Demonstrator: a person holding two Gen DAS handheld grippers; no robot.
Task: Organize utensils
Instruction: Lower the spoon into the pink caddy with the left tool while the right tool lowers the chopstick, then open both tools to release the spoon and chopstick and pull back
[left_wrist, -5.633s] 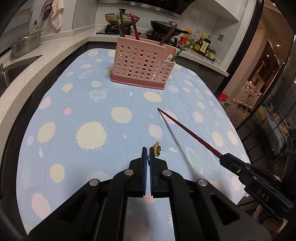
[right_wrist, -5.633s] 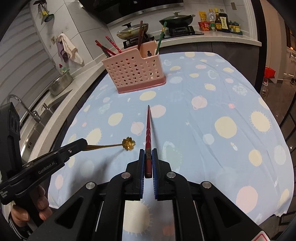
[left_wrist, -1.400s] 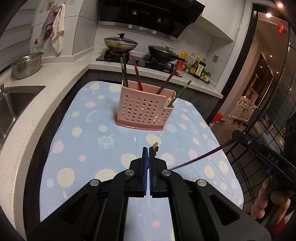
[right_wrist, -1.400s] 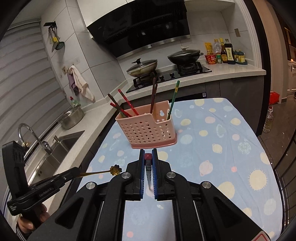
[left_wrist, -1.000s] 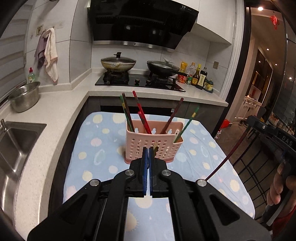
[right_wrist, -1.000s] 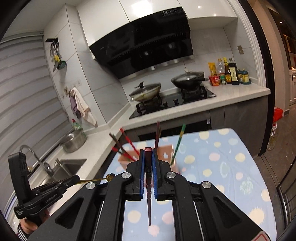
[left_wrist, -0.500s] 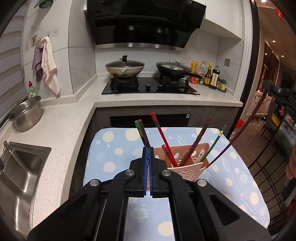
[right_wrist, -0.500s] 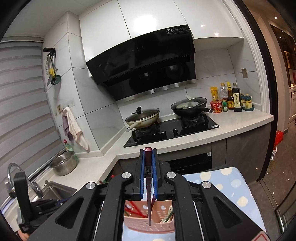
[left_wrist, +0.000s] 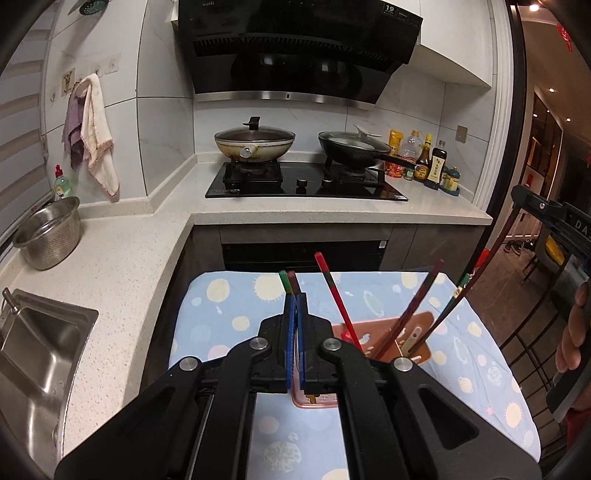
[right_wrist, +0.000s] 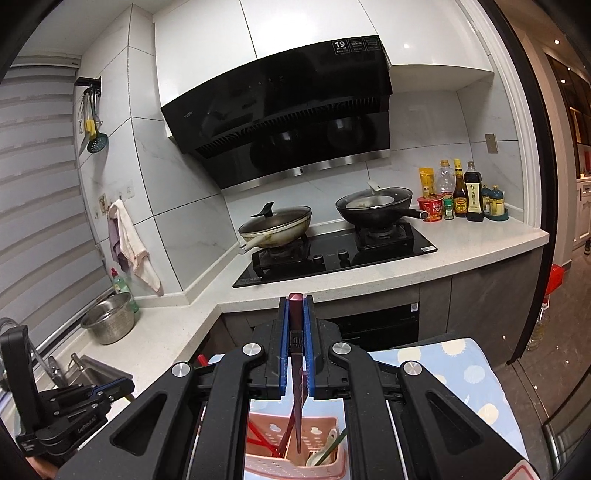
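Note:
The pink perforated utensil basket (right_wrist: 295, 458) stands on the blue spotted tablecloth (left_wrist: 229, 306), right below both grippers; it also shows in the left wrist view (left_wrist: 413, 325). Several chopsticks (left_wrist: 336, 299) stand in it. My right gripper (right_wrist: 295, 306) is shut on a dark red chopstick (right_wrist: 297, 387) that points down, its tip over the basket's opening. That chopstick (left_wrist: 476, 273) slants into the basket in the left wrist view. My left gripper (left_wrist: 295, 299) is shut on the small gold flower spoon, whose tip (left_wrist: 312, 398) shows below the jaws. The left gripper (right_wrist: 122, 386) sits low at the left in the right wrist view.
A counter with a hob, a lidded wok (left_wrist: 255, 142) and a black pan (left_wrist: 354, 147) runs behind the table. A steel colander (left_wrist: 48, 236) and a sink (left_wrist: 37, 354) are at the left. Sauce bottles (right_wrist: 465, 195) stand at the right.
Both grippers have risen higher and moved over the basket. The red chopstick has tilted to point down, its tip now at the basket's opening. Both stay shut.

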